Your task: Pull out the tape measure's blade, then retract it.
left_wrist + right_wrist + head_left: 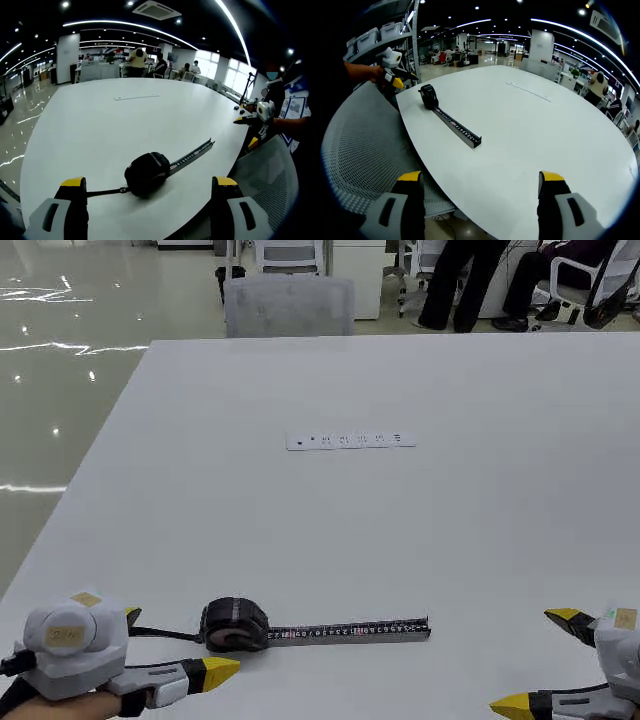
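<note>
A black tape measure [235, 624] lies near the table's front edge, its blade [350, 631] pulled out to the right and flat on the white table [400, 530]. My left gripper [180, 646] sits just left of the case, open, with nothing between its yellow tips. In the left gripper view the case [147, 173] rests a little ahead of the jaws, its blade [192, 152] running away to the right. My right gripper [545, 660] is at the front right corner, open and empty, well to the right of the blade's end. From there the case [428, 95] and blade [457, 128] lie far off.
A flat white socket strip [350, 441] is set in the table's middle. A grey mesh chair back [288, 306] stands at the far edge, with people and office chairs [480, 280] beyond. Shiny floor lies off the left edge.
</note>
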`<action>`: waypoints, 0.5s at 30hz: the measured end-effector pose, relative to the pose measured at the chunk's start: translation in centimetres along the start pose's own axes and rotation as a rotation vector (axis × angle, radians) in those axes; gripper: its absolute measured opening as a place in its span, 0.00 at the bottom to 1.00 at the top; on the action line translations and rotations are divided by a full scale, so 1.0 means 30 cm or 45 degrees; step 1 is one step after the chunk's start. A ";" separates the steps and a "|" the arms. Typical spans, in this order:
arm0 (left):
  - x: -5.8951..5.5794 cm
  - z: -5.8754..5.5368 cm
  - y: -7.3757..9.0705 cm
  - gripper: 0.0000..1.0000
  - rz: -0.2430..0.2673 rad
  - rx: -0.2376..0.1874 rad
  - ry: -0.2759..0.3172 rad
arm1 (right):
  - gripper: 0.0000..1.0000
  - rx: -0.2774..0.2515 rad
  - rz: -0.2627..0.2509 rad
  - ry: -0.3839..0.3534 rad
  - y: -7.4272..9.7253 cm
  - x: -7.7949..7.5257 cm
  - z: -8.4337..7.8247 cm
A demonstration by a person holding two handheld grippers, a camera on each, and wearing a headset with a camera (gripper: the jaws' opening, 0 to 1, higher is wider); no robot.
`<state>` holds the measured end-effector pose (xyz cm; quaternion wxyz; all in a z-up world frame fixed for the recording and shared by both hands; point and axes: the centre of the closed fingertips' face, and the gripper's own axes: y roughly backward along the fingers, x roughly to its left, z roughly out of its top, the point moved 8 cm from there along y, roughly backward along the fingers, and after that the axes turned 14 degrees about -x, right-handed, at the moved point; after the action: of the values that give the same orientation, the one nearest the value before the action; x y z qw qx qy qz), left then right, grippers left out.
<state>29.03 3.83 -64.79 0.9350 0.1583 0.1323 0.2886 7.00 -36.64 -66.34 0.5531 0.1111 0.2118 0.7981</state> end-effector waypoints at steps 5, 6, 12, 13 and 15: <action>-0.002 0.017 -0.020 1.00 0.153 0.011 0.080 | 0.98 0.048 0.060 0.025 -0.018 -0.004 0.023; -0.002 0.022 -0.028 1.00 0.147 -0.012 0.069 | 0.98 0.051 0.068 0.030 -0.021 -0.005 0.028; -0.031 0.028 -0.057 1.00 0.199 -0.023 0.009 | 0.98 0.068 0.118 0.083 -0.044 -0.009 0.070; -0.035 0.025 -0.062 1.00 0.198 -0.014 0.016 | 0.98 0.074 0.126 0.086 -0.047 -0.008 0.075; -0.045 0.011 -0.080 1.00 0.199 -0.001 0.058 | 0.97 0.085 0.149 0.095 -0.053 -0.005 0.084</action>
<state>29.26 1.09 -65.18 0.9064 0.1612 0.1407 0.3642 9.41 -35.75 -64.84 0.4930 0.1118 0.2520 0.8252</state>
